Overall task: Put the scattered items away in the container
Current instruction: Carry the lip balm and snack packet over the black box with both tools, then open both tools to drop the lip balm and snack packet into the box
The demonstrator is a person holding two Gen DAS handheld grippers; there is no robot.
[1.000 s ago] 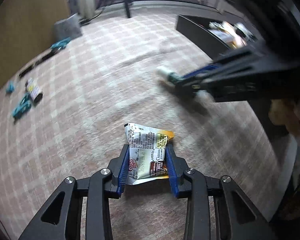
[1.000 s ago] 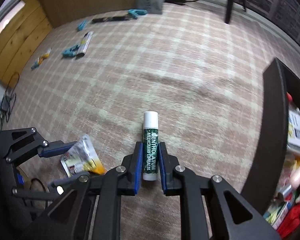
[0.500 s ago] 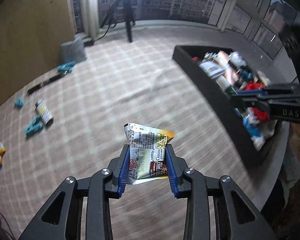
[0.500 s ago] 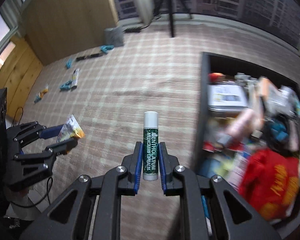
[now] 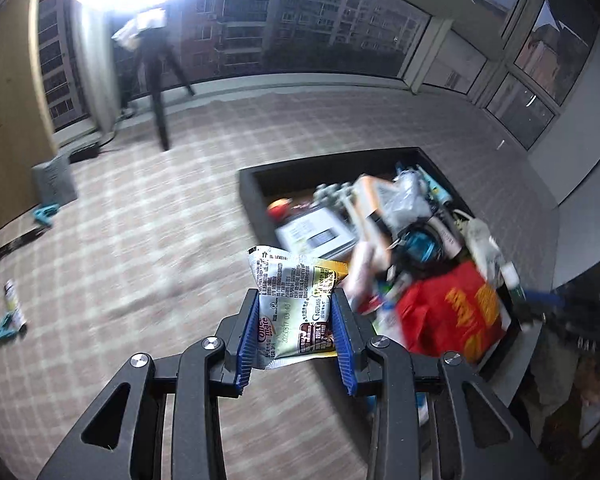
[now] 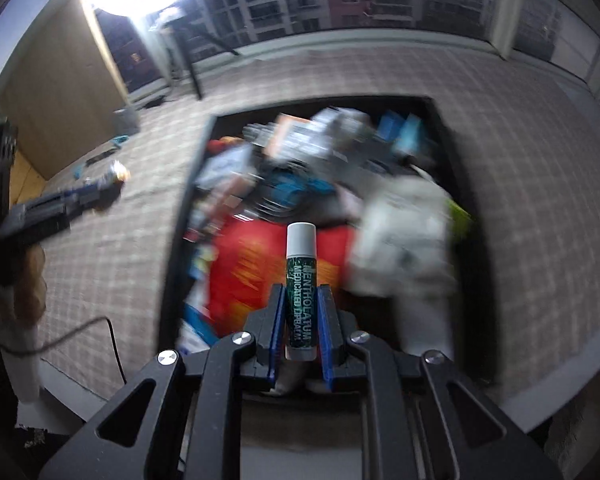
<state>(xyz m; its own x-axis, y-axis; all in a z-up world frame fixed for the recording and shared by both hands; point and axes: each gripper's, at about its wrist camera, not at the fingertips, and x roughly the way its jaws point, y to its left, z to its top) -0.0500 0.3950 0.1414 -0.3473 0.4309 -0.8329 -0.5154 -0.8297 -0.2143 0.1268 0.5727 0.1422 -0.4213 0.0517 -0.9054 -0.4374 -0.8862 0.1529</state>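
Far left on the carpet point(image 5: 148, 240), a small tube point(image 5: 11, 300) and teal clips point(image 5: 5, 330) lie unsorted. The left tongs point(image 5: 295, 334) clamp a creamer sachet point(image 5: 294, 306) just short of the container point(image 5: 249, 196). The right tongs point(image 6: 300, 326) pinch a lip balm stick point(image 6: 300, 280) above its heaped contents. Both await dropping; several strays remain.

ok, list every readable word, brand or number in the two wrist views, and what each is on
"MENTHOLATUM MEDICATED LIP BALM": dark green, white-capped lip balm tube, clamped in the right gripper.
"Nestle", "Coffee mate" (partly hidden), "20250817 03:43": white and yellow foil sachet, clamped in the left gripper.
Fine black print on the sachet's upper part: too small to read.
Yellow lettering on the red bag in the black container: blurred, unreadable.
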